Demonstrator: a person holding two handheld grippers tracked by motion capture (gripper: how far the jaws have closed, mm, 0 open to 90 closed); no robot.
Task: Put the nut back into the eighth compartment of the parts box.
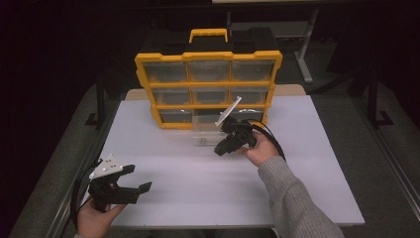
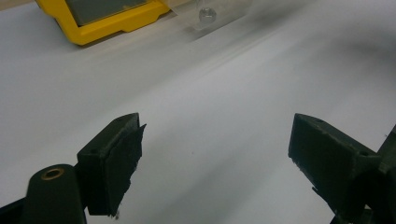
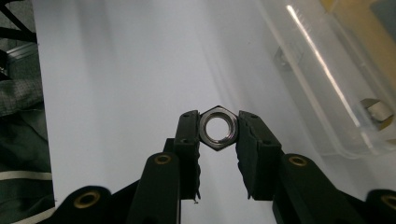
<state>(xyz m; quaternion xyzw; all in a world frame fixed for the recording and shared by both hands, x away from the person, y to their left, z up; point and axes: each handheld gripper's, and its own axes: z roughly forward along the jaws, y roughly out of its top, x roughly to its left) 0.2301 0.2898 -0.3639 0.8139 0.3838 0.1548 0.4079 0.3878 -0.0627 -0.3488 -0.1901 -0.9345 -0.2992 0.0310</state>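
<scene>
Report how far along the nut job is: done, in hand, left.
Done: a clear drawer stands pulled out of the yellow organizer onto the white table. In hand: the right gripper is shut on a hex nut, held above the table beside the drawer. Left: setting the nut down somewhere; another nut lies in the drawer. The left gripper waits open.

A silvery hex nut stands on edge, bore facing the camera, above the white tabletop.

The bin's far end was cut off by the frame edge — the drawers' contents were too dim to tell.
</scene>
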